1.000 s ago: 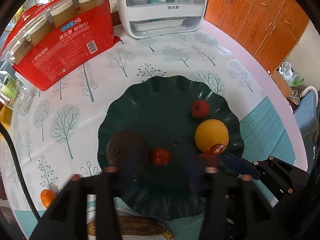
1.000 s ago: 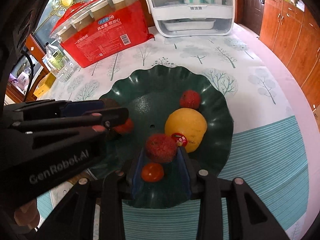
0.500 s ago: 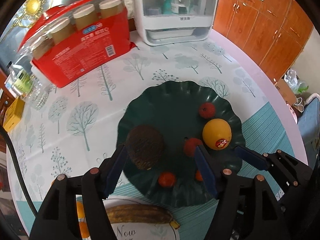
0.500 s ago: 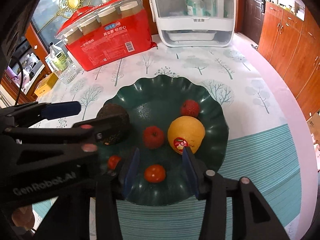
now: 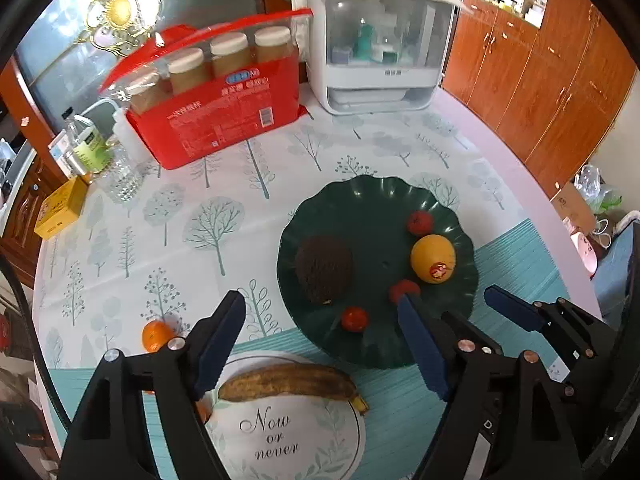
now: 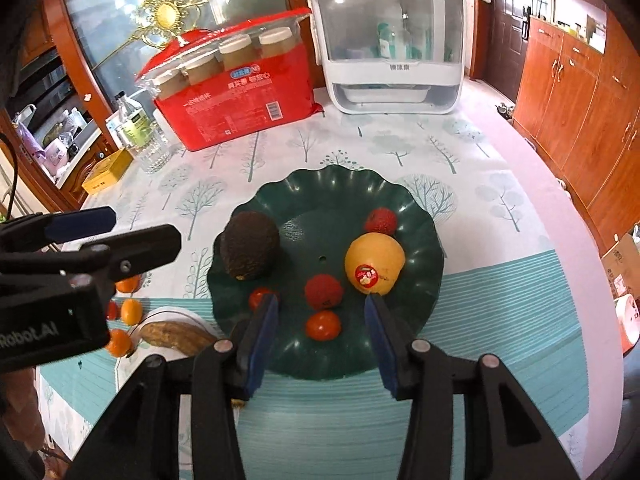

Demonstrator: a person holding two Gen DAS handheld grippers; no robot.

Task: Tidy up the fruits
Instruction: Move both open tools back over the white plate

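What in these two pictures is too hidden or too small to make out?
- Small oranges, right view: the left tongs cover part of the cluster, so their count is unclear.
- Banana, right view: one end is hidden behind the right tongs.
- Orange's sticker: print too small to read.
- White appliance, left view: contents blurred behind its cloudy cover.

The green plate (image 6: 424, 216) looks like smooth, shiny plastic. The avocado (image 6: 250, 251) has dark, bumpy skin. The orange (image 6: 374, 262) is smooth with a paper sticker. The cupboards (image 6: 580, 92) are shiny wood.
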